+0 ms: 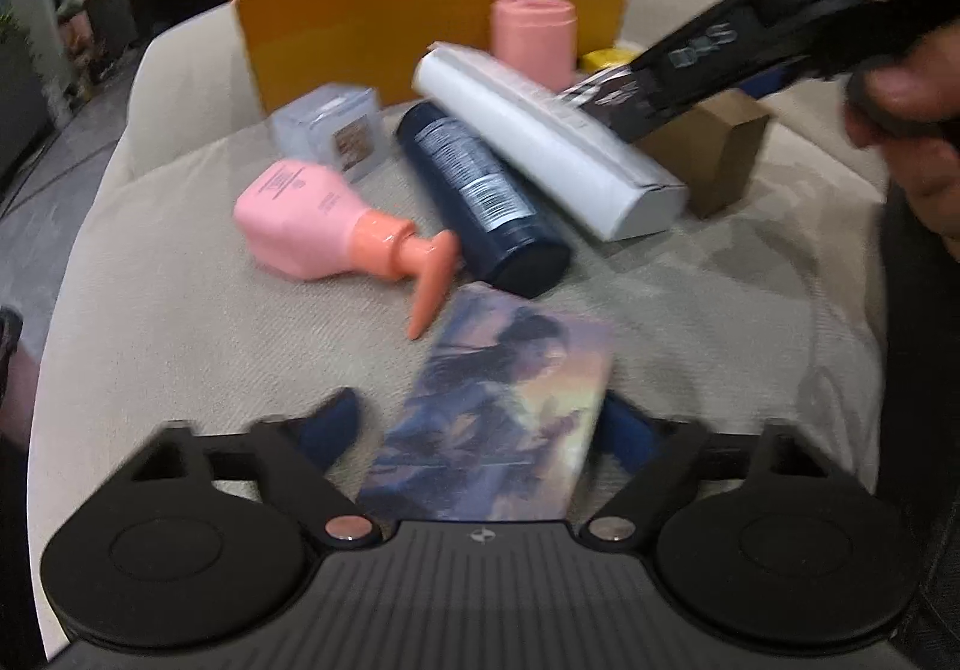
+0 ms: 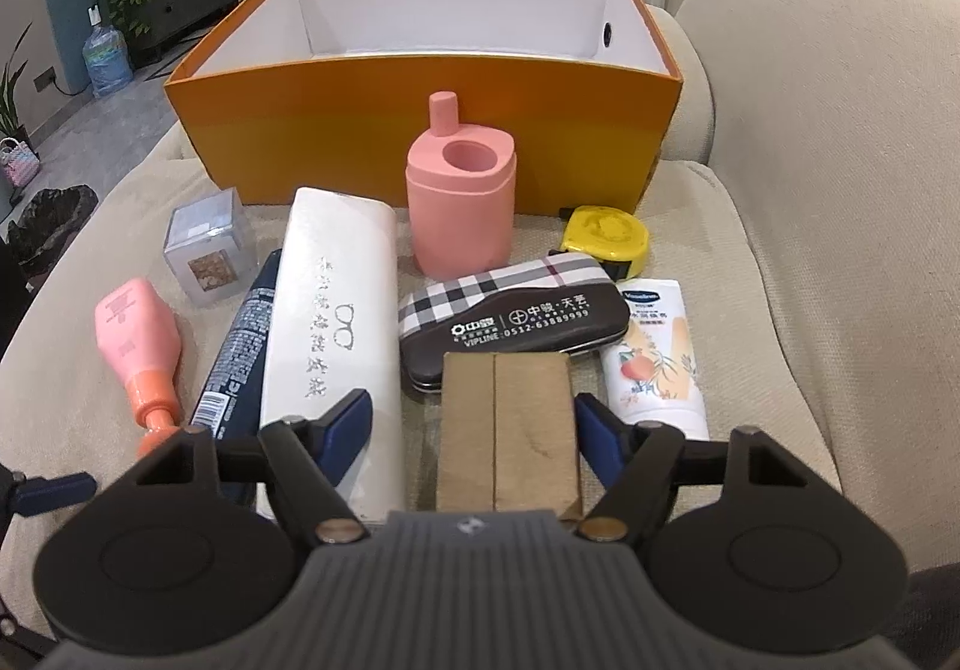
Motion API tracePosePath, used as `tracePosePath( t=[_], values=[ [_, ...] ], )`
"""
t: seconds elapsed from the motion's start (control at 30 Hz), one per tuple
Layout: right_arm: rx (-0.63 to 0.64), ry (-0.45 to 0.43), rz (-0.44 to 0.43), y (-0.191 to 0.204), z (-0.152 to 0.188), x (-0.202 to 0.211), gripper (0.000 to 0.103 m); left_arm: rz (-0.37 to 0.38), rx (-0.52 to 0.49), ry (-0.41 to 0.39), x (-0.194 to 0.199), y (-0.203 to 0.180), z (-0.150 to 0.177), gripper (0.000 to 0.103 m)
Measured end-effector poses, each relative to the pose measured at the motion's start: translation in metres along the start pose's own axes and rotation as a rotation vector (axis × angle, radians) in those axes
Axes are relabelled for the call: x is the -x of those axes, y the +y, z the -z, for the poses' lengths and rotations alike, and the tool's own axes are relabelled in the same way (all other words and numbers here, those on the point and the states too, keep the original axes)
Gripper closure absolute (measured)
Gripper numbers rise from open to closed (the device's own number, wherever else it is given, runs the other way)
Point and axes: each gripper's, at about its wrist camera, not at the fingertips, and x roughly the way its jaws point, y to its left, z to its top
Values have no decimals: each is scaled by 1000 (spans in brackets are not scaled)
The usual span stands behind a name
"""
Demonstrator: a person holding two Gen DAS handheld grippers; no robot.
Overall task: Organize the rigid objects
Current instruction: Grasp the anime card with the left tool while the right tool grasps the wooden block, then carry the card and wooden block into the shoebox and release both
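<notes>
An open orange box (image 2: 420,94) with a white inside stands at the back of the beige cushion; it also shows in the left wrist view (image 1: 360,28). My left gripper (image 1: 486,424) is open, its blue fingers either side of a flat picture box (image 1: 498,400) lying on the cushion. My right gripper (image 2: 474,424) is open around a brown cardboard box (image 2: 507,430); the jaws stand apart from its sides. From the left wrist view the right gripper's black body (image 1: 750,40) hangs over the white case (image 1: 540,136).
On the cushion lie a pink pump bottle (image 2: 138,352), a dark blue can (image 2: 240,346), a white glasses case (image 2: 336,322), a clear cube (image 2: 207,250), an upright pink container (image 2: 459,202), a plaid case (image 2: 510,310), a yellow tape measure (image 2: 609,238) and a lotion tube (image 2: 654,352).
</notes>
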Motion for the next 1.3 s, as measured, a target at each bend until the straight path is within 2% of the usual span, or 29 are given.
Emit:
tracePosePath(
  t=[0.1,0.3,0.37,0.43,0.67,1.0,1.3],
  values=[
    [-1,-2,5,0,0,-1,36,-18,-33,5,2,-10,-2,28],
    [-1,1,18,-1,0,-5,41,-13,30,34,4,-8,-6,34],
    [3,24,31,0,0,-9,46,-7,78,48,7,-4,-8,35],
    [12,57,38,0,1,-12,57,9,115,52,10,0,-10,35],
    [-29,72,-2,-5,6,-7,58,10,128,37,31,9,-20,35],
    [-50,11,-64,-5,-5,26,58,-29,133,-32,55,37,-63,35],
    [-3,-92,-88,-5,-57,56,58,-37,122,-105,55,71,-142,35]
  ],
)
